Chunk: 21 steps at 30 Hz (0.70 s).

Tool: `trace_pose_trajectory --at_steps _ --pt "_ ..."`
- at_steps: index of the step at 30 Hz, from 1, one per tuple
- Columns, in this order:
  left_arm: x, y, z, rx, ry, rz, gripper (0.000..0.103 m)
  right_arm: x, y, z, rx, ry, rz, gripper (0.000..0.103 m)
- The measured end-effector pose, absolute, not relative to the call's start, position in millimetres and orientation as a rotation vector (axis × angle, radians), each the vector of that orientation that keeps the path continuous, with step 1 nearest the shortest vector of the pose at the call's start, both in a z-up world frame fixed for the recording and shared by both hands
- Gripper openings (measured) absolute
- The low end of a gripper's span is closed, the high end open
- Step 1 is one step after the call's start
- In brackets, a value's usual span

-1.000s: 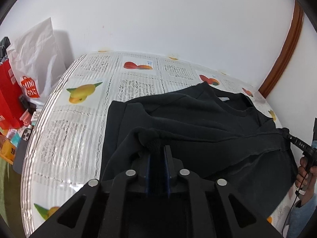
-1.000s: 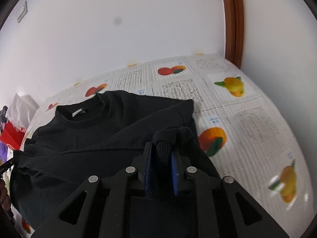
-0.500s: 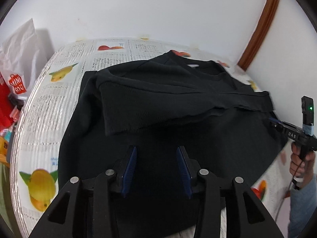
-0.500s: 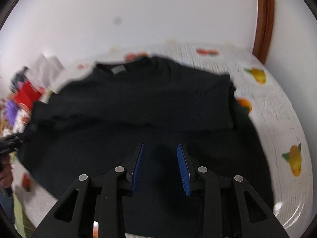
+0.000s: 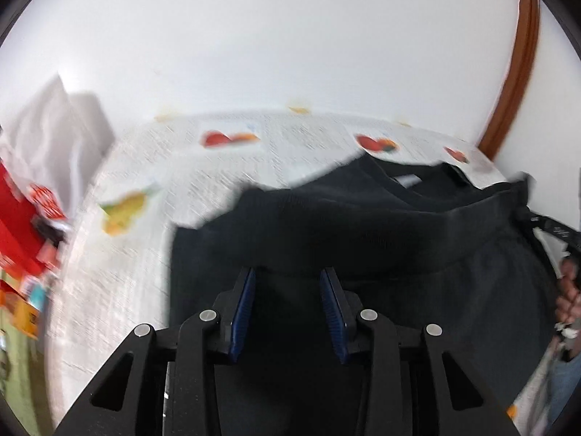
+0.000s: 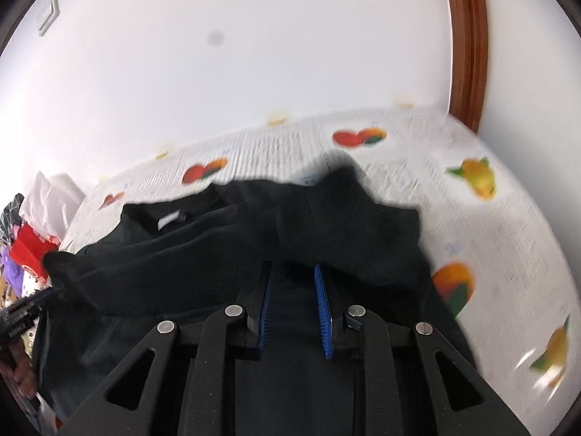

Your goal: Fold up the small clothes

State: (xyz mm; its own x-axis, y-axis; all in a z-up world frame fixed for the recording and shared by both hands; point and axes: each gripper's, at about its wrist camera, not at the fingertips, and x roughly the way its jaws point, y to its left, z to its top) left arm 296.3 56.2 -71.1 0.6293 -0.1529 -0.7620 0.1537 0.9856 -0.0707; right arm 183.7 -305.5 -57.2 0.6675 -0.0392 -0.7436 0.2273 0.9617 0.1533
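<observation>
Lying crosswise, the black sweatshirt (image 5: 363,225) points its collar (labelled) wallward.

Both wrist cameras look steeply down along their own jaws, close over the black sweatshirt (image 5: 363,225) on the fruit-print tabletop (image 6: 508,239), the left view from its left side, the right from its right, sharing the garment, neck label and white wall (image 5: 290,36).

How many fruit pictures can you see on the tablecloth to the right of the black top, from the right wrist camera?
3: a yellow one farthest back, an orange one at the black top's edge, another nearest. The top may hide more.
</observation>
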Motion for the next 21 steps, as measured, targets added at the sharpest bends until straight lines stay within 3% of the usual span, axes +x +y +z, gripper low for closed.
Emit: trace_pose_trajectory --at_steps 4,8,13,16,18,21 --pt "302.8 82.6 -70.8 -0.002 0.869 -0.132 0.035 182.8 -316.1 -52.5 0.177 0.81 -0.165 0.026" --pt "311.1 91.7 -79.6 0.002 0.902 -0.129 0.035 195.7 -329.3 -62.0 0.145 0.857 -0.178 0.04" --pt "324.2 83.7 -91.6 0.026 0.938 -0.159 0.035 221.3 -342.9 -80.9 0.156 0.906 -0.207 0.041" --pt "326.7 75.5 -95.1 0.047 0.951 -0.161 0.014 231.7 -342.1 -89.5 0.146 0.935 -0.211 0.03" --pt "318.7 73.5 -86.7 0.049 0.892 -0.164 0.01 231.9 -337.6 -89.8 0.116 0.937 -0.197 0.018" --pt "307.7 76.5 -70.4 0.023 0.789 -0.152 0.01 219.2 -338.1 -77.2 0.108 0.877 -0.153 0.014"
